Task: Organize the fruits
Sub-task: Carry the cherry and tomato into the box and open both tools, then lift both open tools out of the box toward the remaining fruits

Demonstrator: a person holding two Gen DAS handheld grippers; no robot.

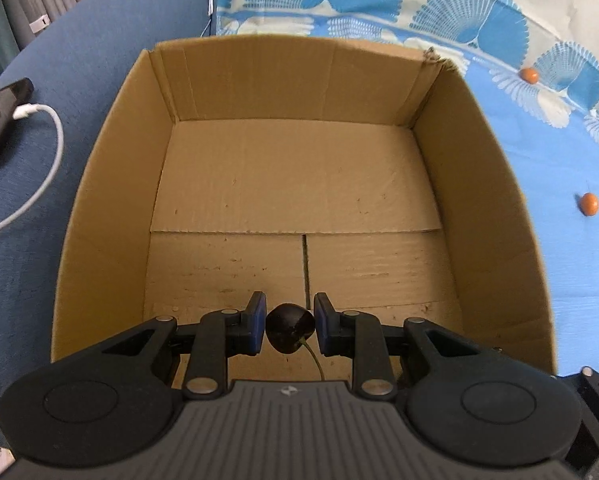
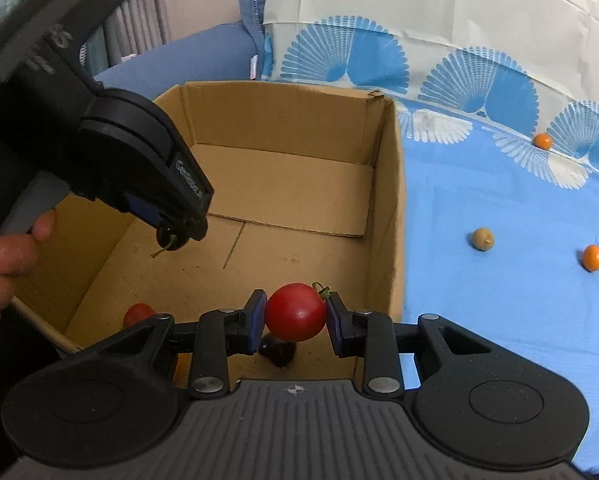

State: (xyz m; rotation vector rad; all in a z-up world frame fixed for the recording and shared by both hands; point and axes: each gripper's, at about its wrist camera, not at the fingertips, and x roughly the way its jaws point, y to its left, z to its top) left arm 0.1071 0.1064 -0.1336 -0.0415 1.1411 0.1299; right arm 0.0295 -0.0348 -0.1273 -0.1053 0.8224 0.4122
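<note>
While the open brown cardboard box point(image 1: 299, 184) leaves wide bare floor inside its four upright walls, the left gripper point(image 1: 290, 326) hangs over its near edge, jaws pinching a dark stemmed cherry point(image 1: 289, 328). Right of it, the right gripper point(image 2: 295, 318) pinches a round red tomato point(image 2: 295, 312) above the box's near right corner. Small orange fruits point(image 2: 592, 257) lie apart on blue patterned cloth point(image 2: 499, 300).

The box point(image 2: 383, 208) sits on the cloth point(image 2: 499, 300). Two fruits point(image 2: 138, 314) lie in its near end. Right of it, three more point(image 2: 482, 238) lie scattered; a phone point(image 1: 3, 112) lies left.
</note>
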